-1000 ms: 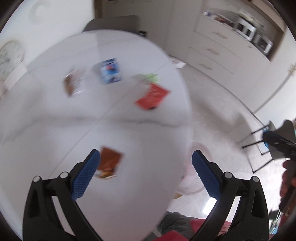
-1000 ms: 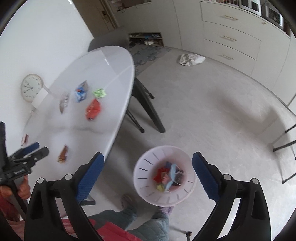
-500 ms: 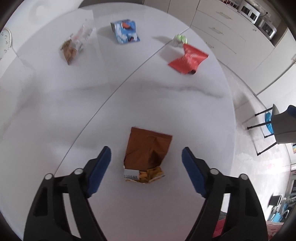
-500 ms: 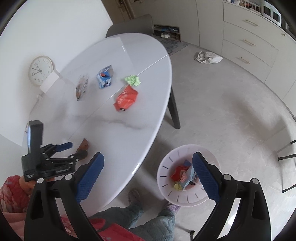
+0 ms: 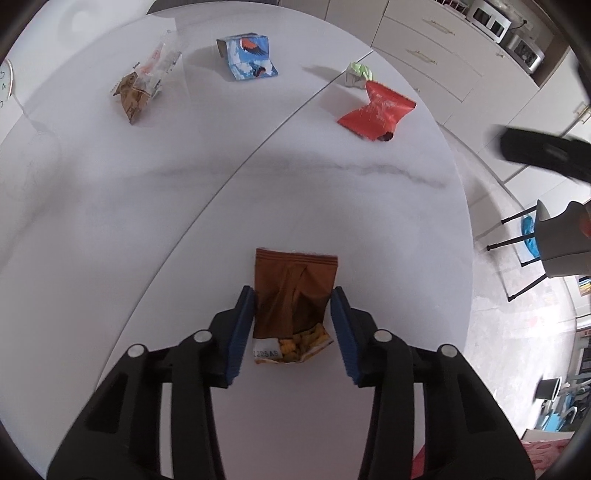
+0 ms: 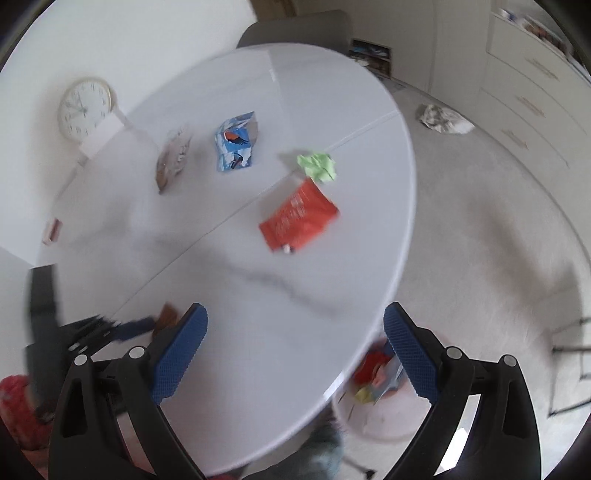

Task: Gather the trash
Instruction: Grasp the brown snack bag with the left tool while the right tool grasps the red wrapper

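A brown snack wrapper [image 5: 295, 273] lies flat on the white oval table [image 5: 184, 221], torn end toward me. My left gripper [image 5: 293, 292] straddles it; its jaws are closing, the blue pads at the wrapper's side edges, which are not squeezed. My right gripper [image 6: 295, 310] hovers open over the table's near part with nothing between its fingers. Farther back lie a red wrapper [image 6: 299, 218], a green paper ball [image 6: 317, 166], a blue bird-print carton [image 6: 236, 142] and a clear snack bag [image 6: 171, 158]. A white bin [image 6: 369, 424] holding trash stands on the floor, partly under the table edge.
A clock [image 6: 85, 109] leans against the wall behind the table, and a grey chair [image 6: 295, 29] stands at the far end. A crumpled cloth [image 6: 443, 120] lies on the floor before white drawers [image 5: 443, 55]. A person's legs are by the bin.
My left gripper came down over the brown wrapper and its jaws narrowed around it. My right gripper swung left from above the bin to above the table.
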`<state>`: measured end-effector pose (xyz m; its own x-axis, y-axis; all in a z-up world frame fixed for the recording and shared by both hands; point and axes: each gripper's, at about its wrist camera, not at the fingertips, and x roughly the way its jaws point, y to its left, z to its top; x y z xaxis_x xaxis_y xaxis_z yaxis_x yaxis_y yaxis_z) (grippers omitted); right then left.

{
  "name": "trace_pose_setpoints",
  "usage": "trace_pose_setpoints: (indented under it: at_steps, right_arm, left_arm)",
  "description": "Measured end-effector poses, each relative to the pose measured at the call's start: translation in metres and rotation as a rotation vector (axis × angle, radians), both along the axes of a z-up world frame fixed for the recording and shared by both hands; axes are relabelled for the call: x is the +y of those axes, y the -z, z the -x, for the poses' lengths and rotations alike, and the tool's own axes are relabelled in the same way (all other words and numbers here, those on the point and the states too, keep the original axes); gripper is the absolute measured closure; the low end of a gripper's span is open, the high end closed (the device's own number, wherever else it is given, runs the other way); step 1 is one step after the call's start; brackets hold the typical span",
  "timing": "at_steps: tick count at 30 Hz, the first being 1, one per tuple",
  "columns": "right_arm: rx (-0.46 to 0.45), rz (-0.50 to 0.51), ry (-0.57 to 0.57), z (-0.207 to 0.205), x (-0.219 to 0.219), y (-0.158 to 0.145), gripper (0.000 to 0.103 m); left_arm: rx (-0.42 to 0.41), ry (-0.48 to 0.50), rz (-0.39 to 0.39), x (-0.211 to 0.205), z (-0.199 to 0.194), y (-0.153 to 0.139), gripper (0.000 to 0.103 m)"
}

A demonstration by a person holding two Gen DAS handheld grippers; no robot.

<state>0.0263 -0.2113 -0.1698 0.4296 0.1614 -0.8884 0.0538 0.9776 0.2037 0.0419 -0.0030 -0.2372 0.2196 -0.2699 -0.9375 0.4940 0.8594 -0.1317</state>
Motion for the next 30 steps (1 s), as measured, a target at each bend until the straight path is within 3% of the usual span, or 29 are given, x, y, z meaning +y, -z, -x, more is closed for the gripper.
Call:
trace_pose_setpoints:
  at_steps: [4,7,12,14,15,18,26,30]
  right_arm:
    - [0.018,0.215,-0.166,-0.048,0.024,0.019,0.007]
    - [0.028,0.265,-0.257,-0.07,0.032,0.033,0.007]
    - [0.047,0.252,-0.293,-0.091,0.03,0.053,0.008]
    - [0.046,0.243,-0.304,-0.092,0.03,0.056,0.018]
    - [0.053,0.242,-0.315,-0.093,0.03,0.058,0.03]
    - [0.048,0.226,-0.327,-0.091,0.03,0.058,0.044]
    - [0.03,0.125,-0.264,-0.07,0.016,0.042,0.051]
    - [-0.011,0.035,-0.157,-0.021,-0.011,0.016,0.051]
  left_arm:
    - [-0.006,-0.014,0.016,0.005,0.0,-0.012,0.066]
    - [-0.016,-0.028,0.043,0.01,0.003,-0.023,0.066]
    - [-0.032,-0.061,0.067,0.019,0.005,-0.037,0.066]
    - [-0.033,-0.071,0.076,0.022,0.003,-0.042,0.066]
    - [-0.036,-0.076,0.076,0.022,0.003,-0.044,0.066]
    - [-0.036,-0.09,0.077,0.025,0.002,-0.047,0.066]
    - [-0.057,-0.083,0.075,0.024,0.009,-0.059,0.066]
    - [-0.071,-0.042,0.078,0.013,0.018,-0.067,0.066]
